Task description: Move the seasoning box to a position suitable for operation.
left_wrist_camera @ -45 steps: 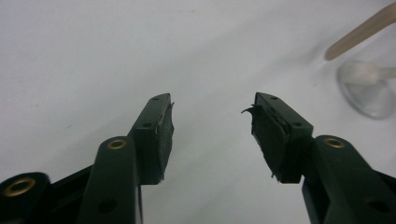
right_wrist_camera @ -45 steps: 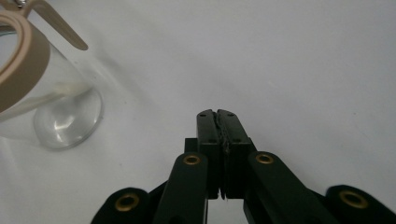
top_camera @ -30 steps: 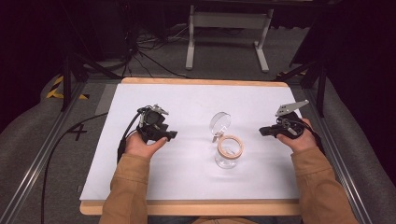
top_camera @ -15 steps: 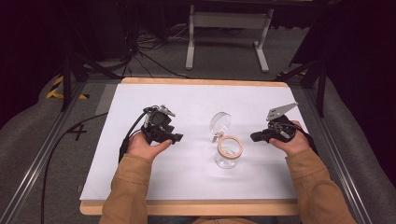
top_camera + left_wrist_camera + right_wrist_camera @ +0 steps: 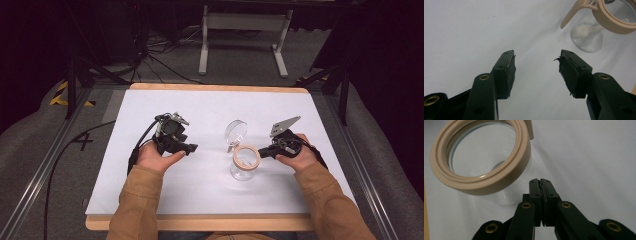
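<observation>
A clear glass jar (image 5: 244, 167) with a beige rim ring (image 5: 246, 156) stands near the middle of the white table (image 5: 210, 195); its round clear lid (image 5: 235, 131) is flipped up behind it. In the right gripper view the jar's rim ring (image 5: 481, 157) looms just ahead of my right gripper (image 5: 541, 181), whose jaws are pressed together with nothing between them. From above, that right gripper (image 5: 262, 151) nearly touches the jar's right side. My left gripper (image 5: 192, 148) sits left of the jar, open and empty (image 5: 536, 56), with the jar (image 5: 589, 37) off to its upper right.
A wooden edge (image 5: 200, 222) borders the table at the front. Metal rails (image 5: 30, 200) run along both sides. Beyond the far edge stand a white frame stand (image 5: 245, 30) and loose cables (image 5: 150, 55) on the floor.
My right gripper has moved left toward the jar and now sits right beside it. My left gripper has edged slightly right toward the jar.
</observation>
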A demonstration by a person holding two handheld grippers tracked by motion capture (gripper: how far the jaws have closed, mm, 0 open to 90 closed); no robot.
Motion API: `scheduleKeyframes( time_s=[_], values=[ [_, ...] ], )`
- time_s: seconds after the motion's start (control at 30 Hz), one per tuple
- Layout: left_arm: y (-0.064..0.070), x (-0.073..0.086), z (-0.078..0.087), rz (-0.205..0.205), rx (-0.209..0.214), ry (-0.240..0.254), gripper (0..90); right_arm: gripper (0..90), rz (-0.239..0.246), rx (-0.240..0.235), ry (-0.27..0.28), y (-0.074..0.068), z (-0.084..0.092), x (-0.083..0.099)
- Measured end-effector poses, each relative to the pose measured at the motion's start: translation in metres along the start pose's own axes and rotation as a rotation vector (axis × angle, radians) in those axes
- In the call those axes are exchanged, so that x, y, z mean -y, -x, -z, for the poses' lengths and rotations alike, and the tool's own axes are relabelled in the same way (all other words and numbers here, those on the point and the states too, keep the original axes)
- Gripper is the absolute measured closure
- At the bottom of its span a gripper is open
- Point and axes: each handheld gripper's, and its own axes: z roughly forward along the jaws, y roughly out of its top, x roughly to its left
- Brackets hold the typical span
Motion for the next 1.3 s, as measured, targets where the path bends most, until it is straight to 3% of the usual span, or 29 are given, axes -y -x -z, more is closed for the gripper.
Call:
scheduleKeyframes(
  time_s=[0.53, 1.1, 1.3],
  values=[
    [0.0, 0.0, -0.004, -0.009, 0.008, -0.024, 45.1, 89.6, 0.006, -0.027, -0.058, -0.006, -0.013, -0.001],
    [0.002, -0.007, -0.01, -0.016, 0.029, -0.026, 44.5, 89.6, 0.072, -0.072, -0.133, -0.025, -0.025, -0.002],
    [0.005, -0.008, -0.015, -0.045, 0.031, -0.04, 45.5, 89.6, 0.09, -0.078, -0.157, -0.032, -0.03, -0.003]
  ],
)
